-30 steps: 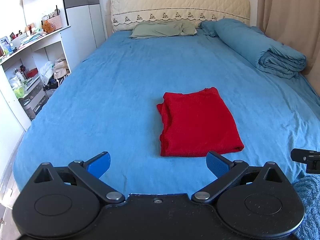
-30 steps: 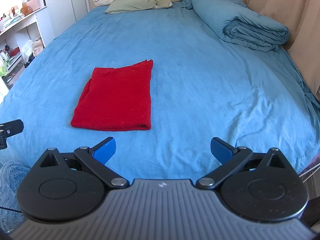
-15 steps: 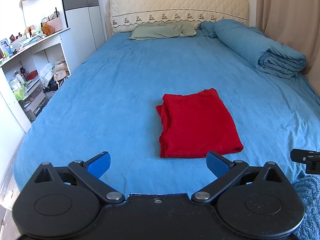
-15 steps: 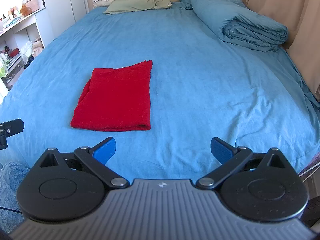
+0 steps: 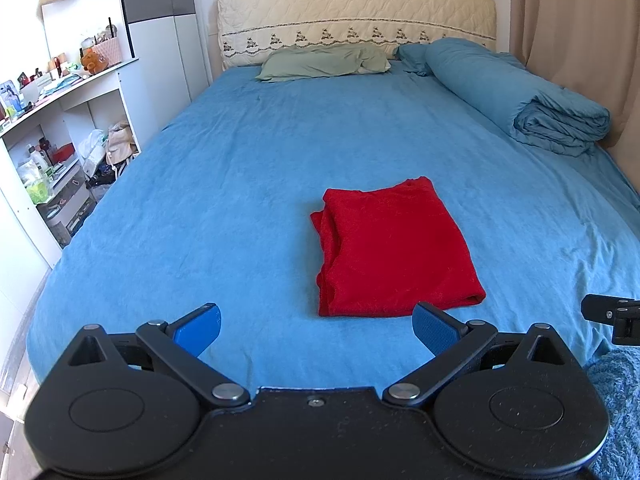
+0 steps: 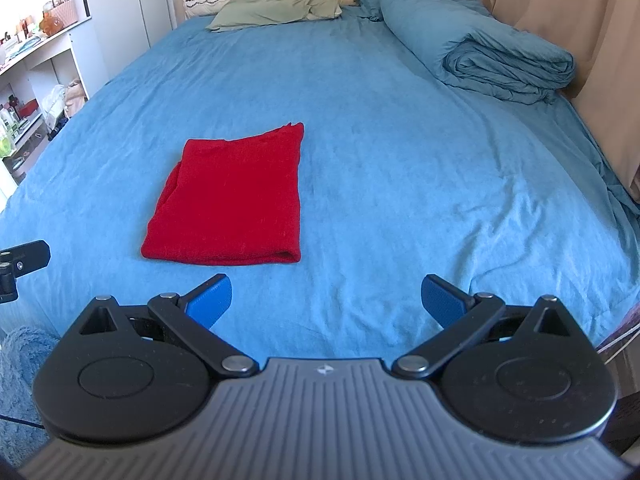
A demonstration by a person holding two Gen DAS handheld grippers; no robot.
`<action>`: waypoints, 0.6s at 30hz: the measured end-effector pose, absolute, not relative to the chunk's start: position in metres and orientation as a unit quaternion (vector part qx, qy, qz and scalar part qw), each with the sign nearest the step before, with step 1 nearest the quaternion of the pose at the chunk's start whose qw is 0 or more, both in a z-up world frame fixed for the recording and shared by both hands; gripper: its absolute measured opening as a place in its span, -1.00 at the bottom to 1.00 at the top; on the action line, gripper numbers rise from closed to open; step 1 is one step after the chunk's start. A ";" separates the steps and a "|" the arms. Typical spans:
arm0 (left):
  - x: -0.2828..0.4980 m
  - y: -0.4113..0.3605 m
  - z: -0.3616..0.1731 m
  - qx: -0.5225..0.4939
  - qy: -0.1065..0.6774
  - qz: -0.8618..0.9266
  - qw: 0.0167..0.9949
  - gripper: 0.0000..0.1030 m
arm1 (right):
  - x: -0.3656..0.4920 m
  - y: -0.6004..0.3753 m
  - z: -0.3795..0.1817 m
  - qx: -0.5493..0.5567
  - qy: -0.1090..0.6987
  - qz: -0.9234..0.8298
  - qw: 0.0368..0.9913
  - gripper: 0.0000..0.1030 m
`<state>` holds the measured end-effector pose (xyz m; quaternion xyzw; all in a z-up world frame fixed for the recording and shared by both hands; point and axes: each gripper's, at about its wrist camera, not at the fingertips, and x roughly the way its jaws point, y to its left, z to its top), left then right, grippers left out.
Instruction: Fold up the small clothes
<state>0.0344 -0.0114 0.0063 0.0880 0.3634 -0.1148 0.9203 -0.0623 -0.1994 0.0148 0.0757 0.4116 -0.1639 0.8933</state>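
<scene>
A red garment (image 5: 392,248) lies folded into a flat rectangle on the blue bed sheet (image 5: 240,184); it also shows in the right wrist view (image 6: 232,200). My left gripper (image 5: 316,328) is open and empty, held near the foot of the bed just short of the garment's near edge. My right gripper (image 6: 326,300) is open and empty, near the foot of the bed, to the right of the garment. Neither touches the cloth.
A rolled blue duvet (image 5: 520,100) lies along the right side, a green pillow (image 5: 324,62) at the headboard. White shelves (image 5: 60,140) with clutter stand left of the bed. A curtain (image 6: 580,20) hangs right. A fluffy blue rug (image 5: 620,400) lies below the bed's foot.
Both grippers have tilted slightly, so the bed and garment sit a little lower in view. The garment has not moved and both grippers stay open.
</scene>
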 end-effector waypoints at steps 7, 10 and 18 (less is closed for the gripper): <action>0.035 -0.011 0.007 0.089 0.362 -0.116 0.921 1.00 | -0.063 -0.199 0.015 0.075 0.411 -0.164 0.894 1.00; 0.035 -0.011 0.007 0.088 0.362 -0.116 0.921 1.00 | -0.063 -0.198 0.015 0.075 0.411 -0.164 0.893 1.00; 0.035 -0.012 0.007 0.092 0.357 -0.111 0.923 1.00 | -0.063 -0.197 0.017 0.075 0.410 -0.166 0.894 1.00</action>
